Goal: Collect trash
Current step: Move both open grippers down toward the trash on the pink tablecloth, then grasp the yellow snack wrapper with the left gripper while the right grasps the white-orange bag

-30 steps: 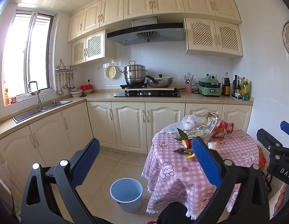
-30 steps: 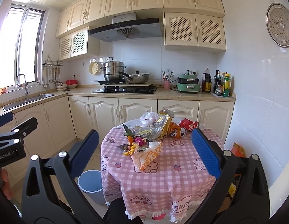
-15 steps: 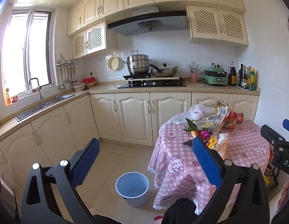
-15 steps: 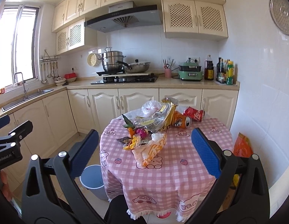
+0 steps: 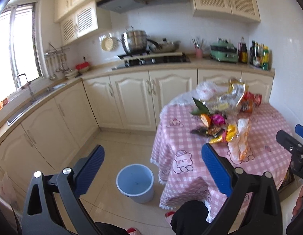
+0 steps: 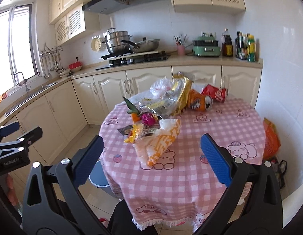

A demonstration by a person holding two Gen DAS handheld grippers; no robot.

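Note:
Trash is heaped on a round table with a pink checked cloth: an orange-and-white snack bag, small wrappers, a silver-gold foil bag, a clear plastic bag, an orange can and a red can. A blue bucket stands on the floor left of the table. My left gripper is open above the floor by the bucket. Over the table's near edge my right gripper is open, short of the snack bag. Both are empty.
Cream cabinets and a counter run along the back and left walls, with a stove, pots and a sink. An orange bag lies on the floor right of the table. The person's dark-clad legs and red slippers show at the bottom edge.
Both grippers have moved closer to the table and tilted downward, so the trash and bucket look larger. The jaws stayed open and nothing was picked up.

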